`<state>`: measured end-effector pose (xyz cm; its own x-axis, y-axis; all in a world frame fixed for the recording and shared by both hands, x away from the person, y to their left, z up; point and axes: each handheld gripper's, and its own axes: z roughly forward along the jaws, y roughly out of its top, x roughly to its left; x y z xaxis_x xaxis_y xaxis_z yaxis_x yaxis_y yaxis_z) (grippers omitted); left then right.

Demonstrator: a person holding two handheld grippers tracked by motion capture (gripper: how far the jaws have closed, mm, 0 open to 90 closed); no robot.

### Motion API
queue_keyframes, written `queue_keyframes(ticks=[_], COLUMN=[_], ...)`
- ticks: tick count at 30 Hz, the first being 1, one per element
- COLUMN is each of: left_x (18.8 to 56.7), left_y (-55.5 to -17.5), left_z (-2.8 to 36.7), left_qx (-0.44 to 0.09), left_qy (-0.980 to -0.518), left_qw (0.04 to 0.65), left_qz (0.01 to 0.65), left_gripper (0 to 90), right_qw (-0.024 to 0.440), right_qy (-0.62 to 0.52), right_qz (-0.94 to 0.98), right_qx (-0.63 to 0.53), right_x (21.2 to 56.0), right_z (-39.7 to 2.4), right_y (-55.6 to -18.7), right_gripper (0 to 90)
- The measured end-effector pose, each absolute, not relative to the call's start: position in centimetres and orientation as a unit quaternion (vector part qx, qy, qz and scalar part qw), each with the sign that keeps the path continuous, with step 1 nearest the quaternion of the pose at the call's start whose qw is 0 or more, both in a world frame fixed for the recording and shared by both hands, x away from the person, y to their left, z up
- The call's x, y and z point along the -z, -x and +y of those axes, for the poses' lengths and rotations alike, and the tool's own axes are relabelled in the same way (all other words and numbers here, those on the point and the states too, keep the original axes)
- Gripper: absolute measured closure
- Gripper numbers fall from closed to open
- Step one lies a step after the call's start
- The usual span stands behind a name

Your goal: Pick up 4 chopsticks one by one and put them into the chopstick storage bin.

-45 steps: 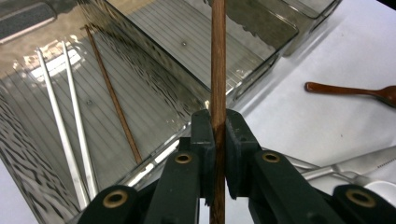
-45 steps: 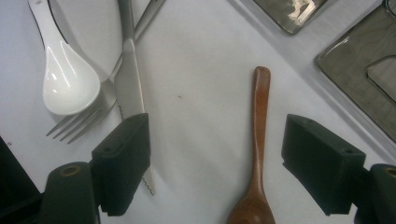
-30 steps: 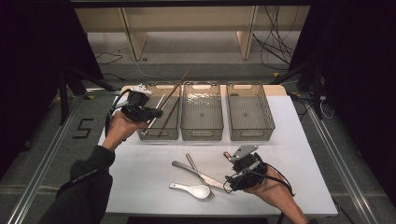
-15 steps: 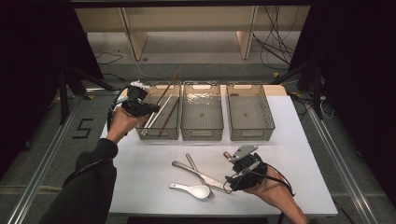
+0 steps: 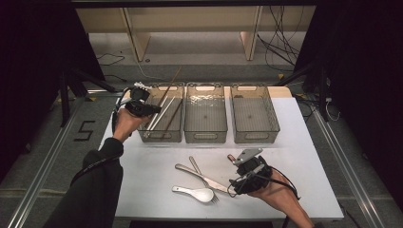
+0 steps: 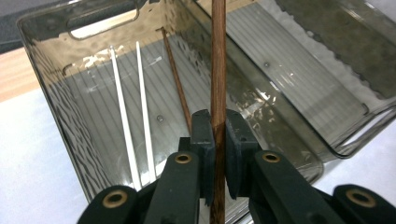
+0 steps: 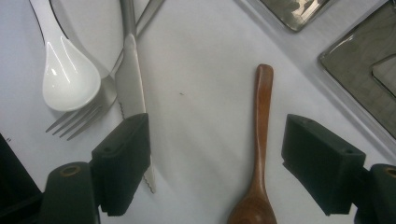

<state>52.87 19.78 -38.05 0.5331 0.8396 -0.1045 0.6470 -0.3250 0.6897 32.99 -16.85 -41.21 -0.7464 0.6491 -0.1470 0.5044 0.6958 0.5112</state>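
Note:
My left gripper [image 5: 151,110] [image 6: 217,133] is shut on a brown wooden chopstick [image 5: 172,81] [image 6: 217,56], held over the near left corner of the left grey bin [image 5: 161,135] [image 6: 60,93]. The stick slants up and away past the bin's far rim. Inside that bin lie two white chopsticks [image 6: 133,116] and one brown chopstick [image 6: 177,79]. My right gripper [image 5: 239,172] [image 7: 215,140] hovers open at the table's front right. A wooden spoon [image 7: 259,140] [image 5: 231,158] lies on the table between its jaws, untouched.
A middle bin [image 5: 205,135] and a right bin [image 5: 254,135] stand beside the left one. A knife [image 5: 199,176] [image 7: 133,84], a fork [image 5: 197,166] [image 7: 88,114] and a white spoon [image 5: 197,193] [image 7: 70,70] lie on the white table [image 5: 142,180], left of my right gripper.
My left gripper has shifted a little to the left and lower over the left bin, carrying the chopstick with it. The right gripper has stayed where it was.

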Motion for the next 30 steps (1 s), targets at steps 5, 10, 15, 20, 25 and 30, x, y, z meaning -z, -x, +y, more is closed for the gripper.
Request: queue_keyframes(ticks=[5,10,15,20,25,30], left_x=[38.5,39.0,39.5,39.7,40.1,40.6], left_y=[-53.1,-53.3,-53.6,-53.9,-54.3,-54.3], left_z=[20.0,20.2,20.4,20.6,20.4,20.5], left_qx=[-0.137,-0.140,-0.139,-0.141,-0.137,-0.139], left_qy=[-0.797,-0.794,-0.792,-0.789,-0.790,-0.788], left_qw=[0.351,0.349,0.347,0.346,0.343,0.342], left_qz=[0.472,0.477,0.483,0.488,0.489,0.493], left_gripper=[83.1,83.1,83.0,83.0,82.9,82.4], right_qw=[0.158,0.159,0.155,0.155,0.154,0.154], right_qy=[-0.318,-0.322,-0.315,-0.315,-0.315,-0.314], right_qz=[0.907,0.905,0.909,0.909,0.909,0.909], right_qx=[-0.227,-0.229,-0.226,-0.226,-0.225,-0.226], right_x=[41.2,41.3,41.3,41.3,41.4,41.3], right_z=[-16.8,-16.8,-16.8,-16.8,-16.7,-16.8], right_y=[-33.0,-33.0,-33.0,-33.0,-33.0,-33.0], right_gripper=[24.8,24.8,24.9,24.8,24.8,24.9])
